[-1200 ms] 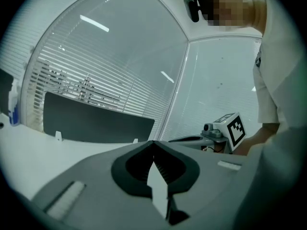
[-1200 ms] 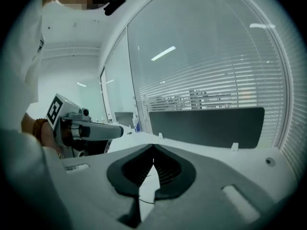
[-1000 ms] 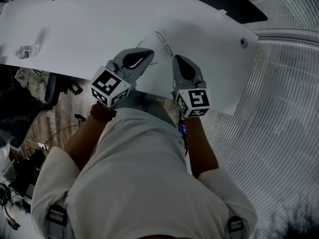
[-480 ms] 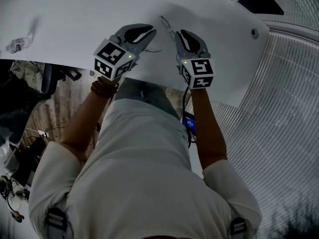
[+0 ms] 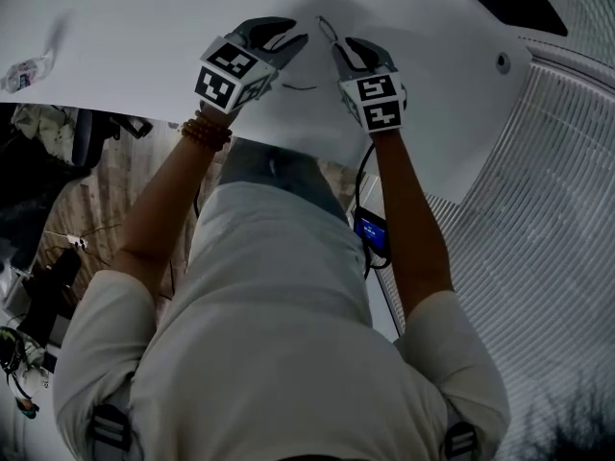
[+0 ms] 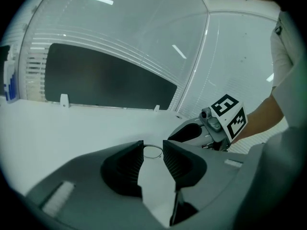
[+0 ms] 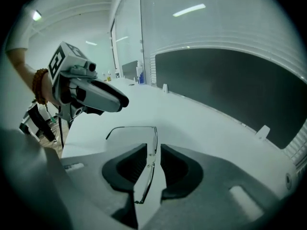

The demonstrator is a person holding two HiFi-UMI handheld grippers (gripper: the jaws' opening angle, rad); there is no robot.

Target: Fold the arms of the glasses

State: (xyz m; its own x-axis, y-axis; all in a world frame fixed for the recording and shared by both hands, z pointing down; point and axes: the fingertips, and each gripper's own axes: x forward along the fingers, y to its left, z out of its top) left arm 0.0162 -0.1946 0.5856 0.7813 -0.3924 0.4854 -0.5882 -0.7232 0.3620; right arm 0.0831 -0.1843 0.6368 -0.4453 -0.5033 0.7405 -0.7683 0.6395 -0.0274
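Now | glasses: thin wire, one arm out | left claw opening, empty | right claw opening astride them

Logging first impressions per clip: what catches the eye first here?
Thin wire-framed glasses lie on the white table between the grey left gripper and right gripper. Both sets of fingers are opening: the right's straddle the frame front; nothing sits between the left's, a rim just beyond.

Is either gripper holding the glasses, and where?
Nothing held. The glasses lie free, front between the jaws of the right gripper, a lens rim ahead of the left gripper; both are opening.
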